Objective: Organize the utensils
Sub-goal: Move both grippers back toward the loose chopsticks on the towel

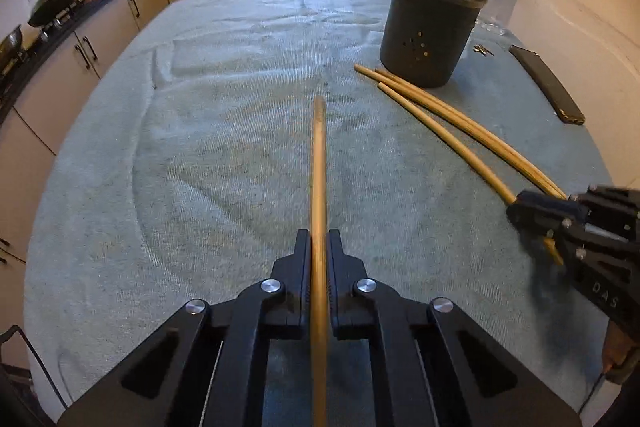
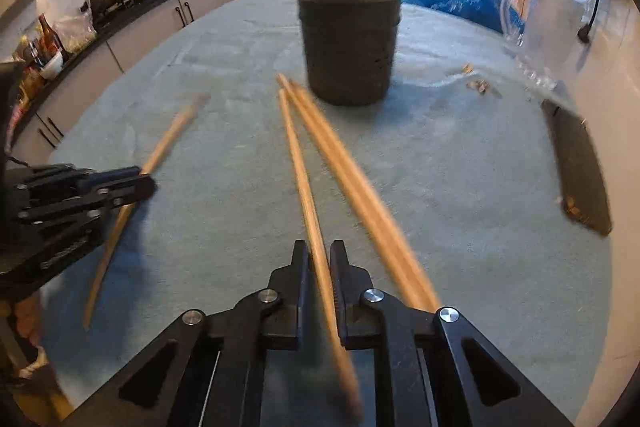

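Both grippers pinch chopsticks: left gripper [image 1: 319, 247] clamps one chopstick [image 1: 319, 163], right gripper [image 2: 320, 259] another chopstick [image 2: 306, 187], each pointing lengthwise toward the holder [image 2: 348, 39].

The left gripper [image 1: 319, 241] tilts steeply down toward the table, its jaws nipped tight on a single chopstick [image 1: 319, 163] that runs straight out ahead. Off to its right, the right gripper [image 2: 320, 253] leans down at much the same angle, jaws pinched on another chopstick [image 2: 298, 163]
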